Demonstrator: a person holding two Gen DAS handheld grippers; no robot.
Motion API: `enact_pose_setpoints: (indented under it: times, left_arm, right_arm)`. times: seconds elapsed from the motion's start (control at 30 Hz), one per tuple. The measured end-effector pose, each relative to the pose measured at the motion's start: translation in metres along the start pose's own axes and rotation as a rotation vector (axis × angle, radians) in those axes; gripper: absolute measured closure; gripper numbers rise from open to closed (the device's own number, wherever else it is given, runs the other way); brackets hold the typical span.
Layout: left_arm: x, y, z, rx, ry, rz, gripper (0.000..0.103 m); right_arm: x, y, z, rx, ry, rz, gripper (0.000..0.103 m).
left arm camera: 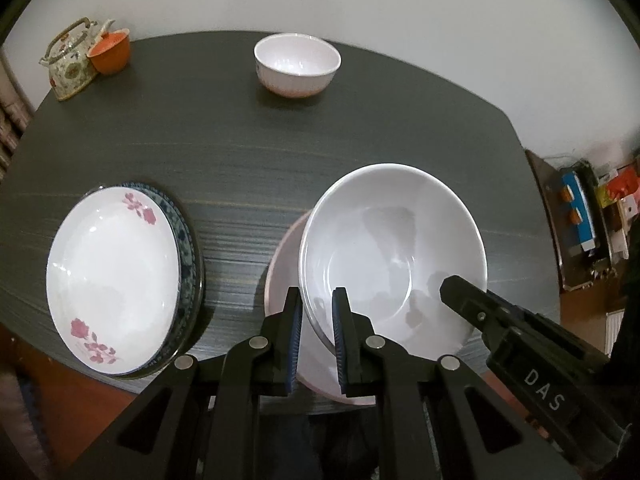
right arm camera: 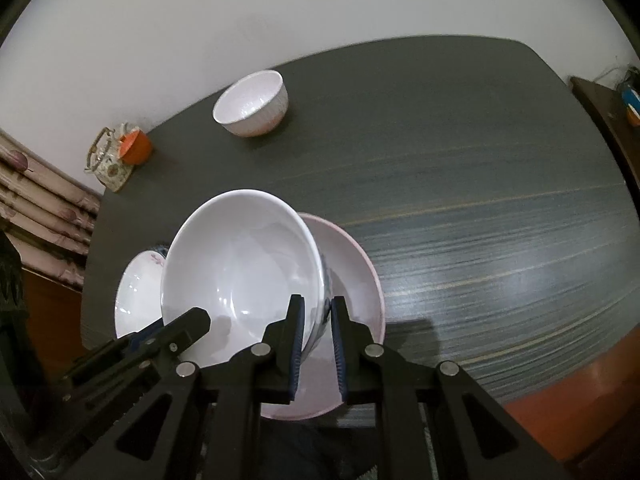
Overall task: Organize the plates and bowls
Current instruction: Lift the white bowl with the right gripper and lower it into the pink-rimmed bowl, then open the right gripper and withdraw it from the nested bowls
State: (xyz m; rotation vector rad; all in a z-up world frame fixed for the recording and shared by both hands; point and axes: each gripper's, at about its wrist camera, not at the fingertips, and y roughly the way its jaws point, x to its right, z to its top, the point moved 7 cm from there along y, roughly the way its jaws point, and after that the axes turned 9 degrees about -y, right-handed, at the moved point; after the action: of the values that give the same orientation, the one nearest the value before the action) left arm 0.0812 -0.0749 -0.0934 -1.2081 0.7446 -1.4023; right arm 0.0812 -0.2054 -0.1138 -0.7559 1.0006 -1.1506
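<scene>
Dark table (left arm camera: 248, 168) carries a pink plate (right arm camera: 352, 264); above it, left tool (left arm camera: 317, 308) and right tool (right arm camera: 318, 316) each clamp the white bowl's (left arm camera: 384, 240) rim.

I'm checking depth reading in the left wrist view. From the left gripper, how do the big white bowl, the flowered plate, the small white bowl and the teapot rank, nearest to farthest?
1. big white bowl: its rim is clamped in the left gripper.
2. flowered plate: on the left, near table edge.
3. small white bowl: centre, far side.
4. teapot: far left corner.
</scene>
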Motion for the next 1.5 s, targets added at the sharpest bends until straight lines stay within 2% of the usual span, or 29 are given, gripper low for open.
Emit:
enact_pose_setpoints:
  times: [0.77, 1.5]
  left_arm:
    - [0.001, 0.041, -0.007, -0.073, 0.036, 0.069, 0.091]
    - [0.006, 0.047, -0.008, -0.084, 0.042, 0.087, 0.088]
  right_arm:
    - [0.004, 0.032, -0.011, -0.077, 0.005, -0.032, 0.087]
    - [0.007, 0.034, -0.007, -0.09, 0.01, -0.042, 0.085]
